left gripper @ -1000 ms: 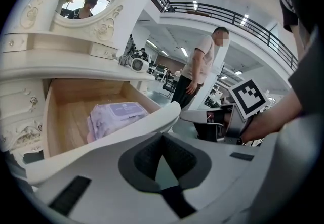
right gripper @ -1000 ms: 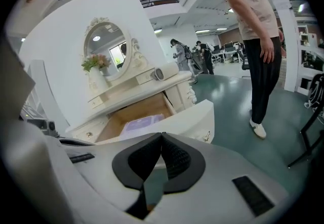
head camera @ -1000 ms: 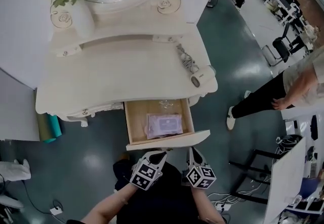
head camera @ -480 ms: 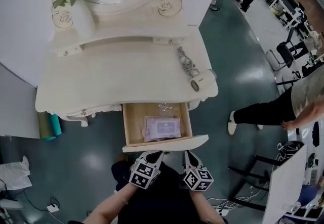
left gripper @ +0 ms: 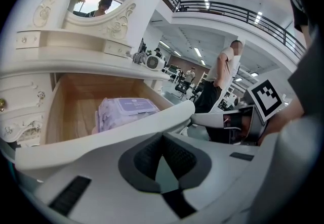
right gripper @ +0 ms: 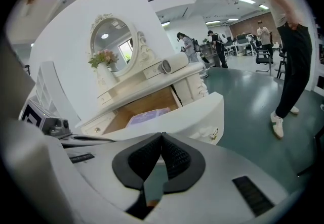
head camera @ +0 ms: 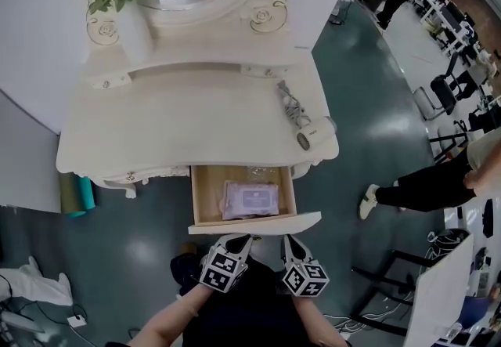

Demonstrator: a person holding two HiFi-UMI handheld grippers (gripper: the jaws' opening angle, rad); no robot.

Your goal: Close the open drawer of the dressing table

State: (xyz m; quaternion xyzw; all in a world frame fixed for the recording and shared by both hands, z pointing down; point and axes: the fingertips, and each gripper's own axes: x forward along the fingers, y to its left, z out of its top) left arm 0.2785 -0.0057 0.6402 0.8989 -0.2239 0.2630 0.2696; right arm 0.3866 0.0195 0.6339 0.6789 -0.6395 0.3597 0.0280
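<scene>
— How did the drawer (head camera: 254,223) stand?
— Pulled wide open toward the near side, below the right half of the cream, carved dressing table (head camera: 172,122).
— And its look?
— Pale wood walls and floor, a curved white front panel, sitting level, well out from the worktop's near edge.

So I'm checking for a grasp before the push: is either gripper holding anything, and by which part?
Nothing is held. The left gripper and the right gripper each have their jaws together with nothing between them, close by the drawer front.
</scene>
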